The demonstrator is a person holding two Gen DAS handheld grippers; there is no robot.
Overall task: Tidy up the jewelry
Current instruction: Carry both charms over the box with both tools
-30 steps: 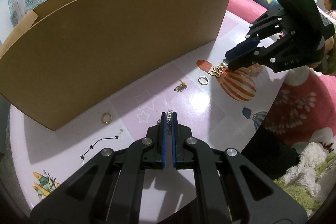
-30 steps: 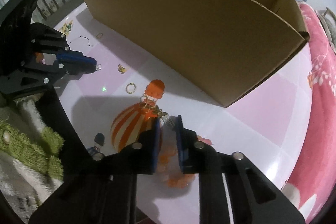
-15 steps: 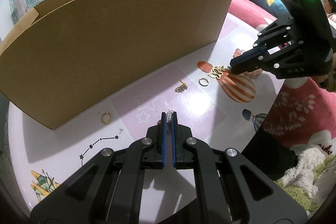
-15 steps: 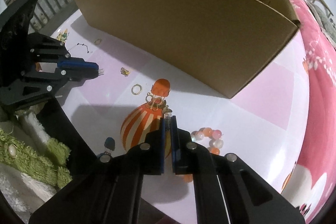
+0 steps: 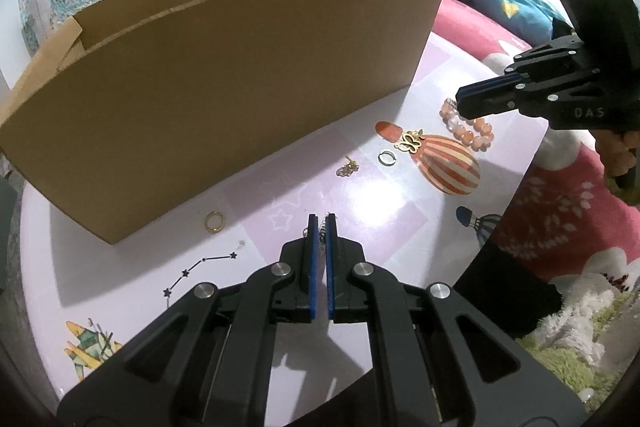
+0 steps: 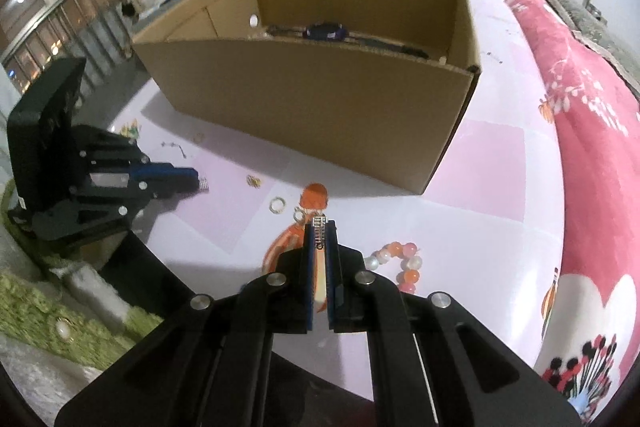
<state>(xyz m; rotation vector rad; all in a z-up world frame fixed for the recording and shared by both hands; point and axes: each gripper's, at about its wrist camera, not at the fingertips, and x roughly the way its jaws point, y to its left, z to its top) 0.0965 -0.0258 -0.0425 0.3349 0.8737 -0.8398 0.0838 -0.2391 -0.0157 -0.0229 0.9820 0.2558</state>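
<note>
My left gripper (image 5: 319,217) is shut on a small silver jewelry piece (image 5: 330,215) and hovers low over the pink table (image 5: 360,211). My right gripper (image 6: 320,223) is shut on a small ladder-shaped silver piece (image 6: 320,225), held above the table in front of the cardboard box (image 6: 320,107). On the table lie a gold butterfly pendant (image 5: 410,143), a silver ring (image 5: 387,157), a tiny gold chain piece (image 5: 347,167), a gold ring (image 5: 215,221) by the box and an orange bead bracelet (image 5: 468,131) under the right gripper (image 5: 458,105).
The open box holds a dark strap-like item (image 6: 326,31) at its bottom. A pink floral blanket (image 6: 592,155) borders the table on the right, and a green shaggy rug (image 6: 36,311) lies below its near edge. A hand (image 5: 618,155) grips the right tool.
The right gripper closed on the small silver piece near the butterfly pendant, then lifted and drew off toward the bracelet side while rolling. The left gripper stayed put.
</note>
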